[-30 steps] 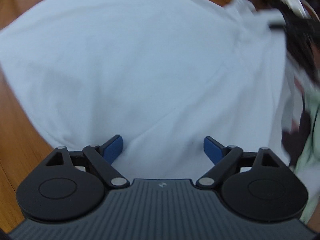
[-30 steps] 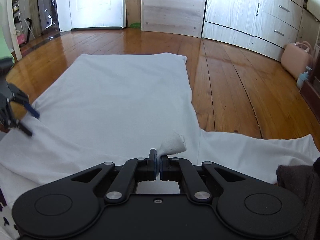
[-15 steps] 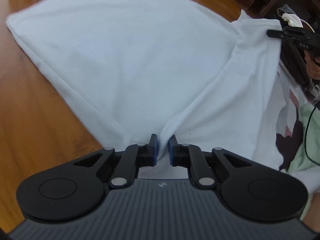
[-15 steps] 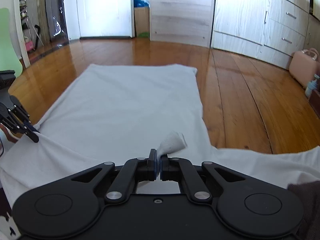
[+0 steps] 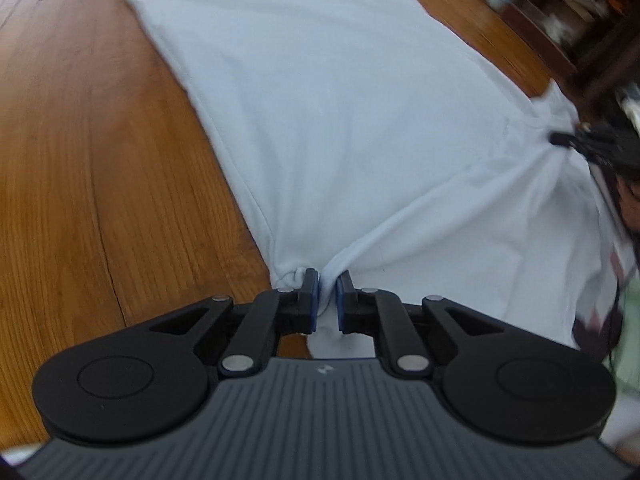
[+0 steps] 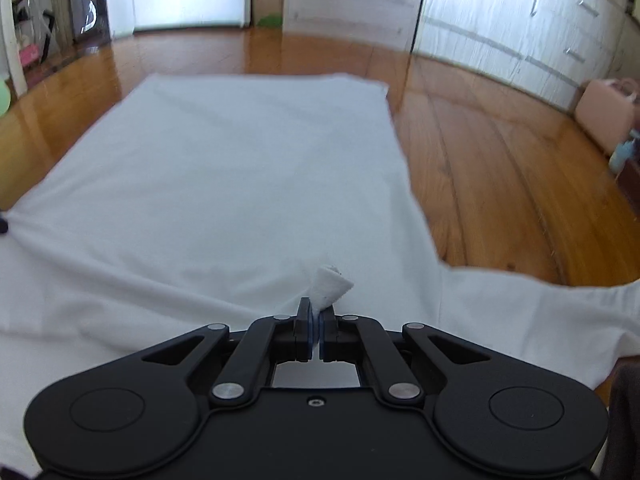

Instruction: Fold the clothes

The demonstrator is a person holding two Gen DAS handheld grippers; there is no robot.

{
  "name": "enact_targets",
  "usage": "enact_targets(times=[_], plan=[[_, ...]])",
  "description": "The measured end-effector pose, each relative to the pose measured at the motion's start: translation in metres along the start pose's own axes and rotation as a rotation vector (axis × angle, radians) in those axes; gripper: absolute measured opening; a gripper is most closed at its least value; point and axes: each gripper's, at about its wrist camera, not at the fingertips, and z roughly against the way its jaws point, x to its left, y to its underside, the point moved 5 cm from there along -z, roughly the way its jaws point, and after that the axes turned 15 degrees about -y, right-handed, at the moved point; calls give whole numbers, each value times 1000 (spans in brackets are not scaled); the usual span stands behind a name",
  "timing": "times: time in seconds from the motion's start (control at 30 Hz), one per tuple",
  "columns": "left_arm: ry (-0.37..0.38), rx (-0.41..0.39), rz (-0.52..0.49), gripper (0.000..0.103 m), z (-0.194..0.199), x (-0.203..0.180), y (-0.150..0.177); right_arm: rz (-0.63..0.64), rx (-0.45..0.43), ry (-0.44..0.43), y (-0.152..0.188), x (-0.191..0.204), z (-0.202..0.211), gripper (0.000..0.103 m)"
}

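A white T-shirt (image 5: 340, 120) lies spread on the wooden floor, and it also shows in the right wrist view (image 6: 240, 184). My left gripper (image 5: 327, 300) is shut on a bunched fold at the shirt's near left edge. My right gripper (image 6: 316, 330) is shut on a small tuft of the shirt (image 6: 330, 284) that sticks up past the pads. The right gripper also appears in the left wrist view (image 5: 576, 140), gripping the shirt at the right. The cloth is pulled taut between the two grips. One sleeve (image 6: 540, 304) lies out to the right.
The wooden floor (image 5: 100, 160) surrounds the shirt. White cupboards and drawers (image 6: 520, 20) line the far wall. A pink case (image 6: 608, 108) stands at the right. Dark shelving (image 5: 580, 12) and other clothes (image 5: 616, 300) sit at the right in the left wrist view.
My left gripper was open over the shirt one second ago; it has shut on the shirt's edge and pulled it back. The right gripper has stayed shut on its tuft and lifted slightly.
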Motion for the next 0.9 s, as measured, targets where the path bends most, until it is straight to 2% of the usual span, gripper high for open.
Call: enact_targets(times=[0.1,0.13,0.17,0.2,0.23,0.27,0.3,0.37,0.4,0.47,0.5,0.57,0.63,0.67,0.7,0.8,0.9], plan=[[-64,-74,96,12,9,1,3,-60,-80,23,-5,-6,14,3],[-115,-102,116,17,14,1,7,-74,-80,42,-4,-10,14,12],[-192,-136,128,30,21,1,12,-79,-46,87,0,-15,9,23],[-305,-166,125,41,26,0,17,-87,-6,149,4,-22,4,33],[-423,-163,92,58,31,-1,23,-102,21,202,7,-28,2,33],[-541,-160,58,56,36,-2,29,-142,0,218,8,-34,9,33],[-619,-164,34,56,42,-4,33,-188,-26,224,9,-41,16,34],[-575,-208,38,58,63,-11,39,-342,-102,136,12,-54,34,39],[-534,-228,47,58,73,-16,42,-407,-111,92,15,-58,37,43],[-371,-251,85,58,87,-33,48,-481,-81,37,23,-62,33,43],[-329,-247,56,58,90,-45,52,-495,-52,16,27,-61,28,43],[-345,-232,-88,60,87,-75,60,-533,1,-30,37,-59,17,44],[-436,-179,-293,63,71,-107,71,-605,35,-94,48,-55,8,46],[-434,-157,-371,63,63,-118,79,-625,25,-105,51,-54,8,47],[-404,-143,-421,63,57,-128,84,-641,19,-113,53,-52,7,53],[-336,-108,-469,63,42,-143,88,-626,37,-119,49,-48,6,55],[-329,-76,-484,63,26,-138,90,-616,55,-131,45,-49,2,55]])
